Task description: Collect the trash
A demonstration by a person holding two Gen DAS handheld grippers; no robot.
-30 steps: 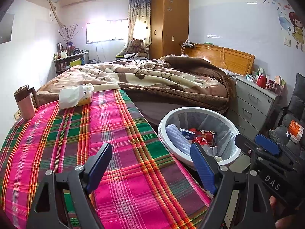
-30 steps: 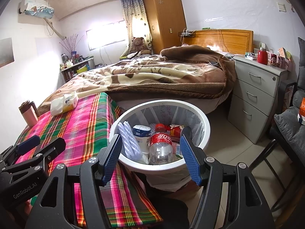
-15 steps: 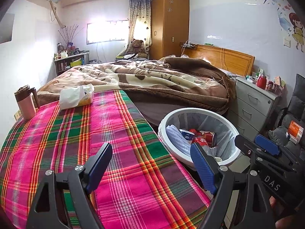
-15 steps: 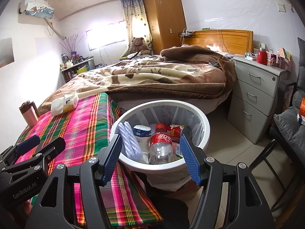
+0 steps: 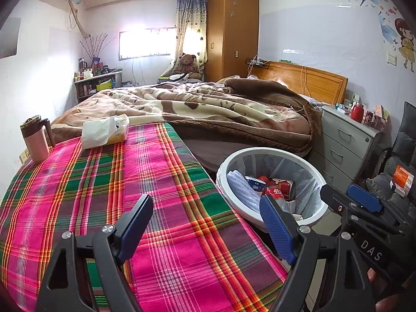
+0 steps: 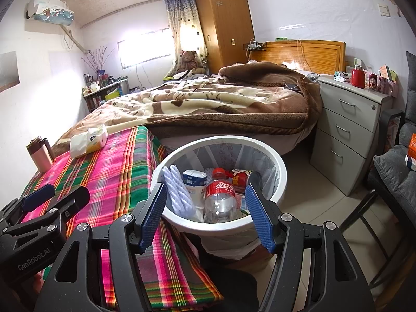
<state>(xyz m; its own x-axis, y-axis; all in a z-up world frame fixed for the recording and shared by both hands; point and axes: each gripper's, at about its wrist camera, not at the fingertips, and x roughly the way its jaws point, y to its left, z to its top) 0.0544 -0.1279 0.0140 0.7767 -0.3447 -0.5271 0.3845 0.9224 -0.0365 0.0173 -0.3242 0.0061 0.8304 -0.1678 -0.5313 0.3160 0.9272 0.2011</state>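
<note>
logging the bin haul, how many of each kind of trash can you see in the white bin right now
plastic bottle, clear with a red label: 1
red can: 1
white cup with a blue label: 1
pale ribbed bundle: 1
total: 4 in the white bin; flat scraps lower down are too hidden to sort

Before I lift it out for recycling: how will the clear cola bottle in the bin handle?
The bottle looks empty, so probably very light. Its thin clear plastic would likely dent under the tongs. Round and smooth, it may slip or roll; it stands propped among other trash in the bin.
</note>
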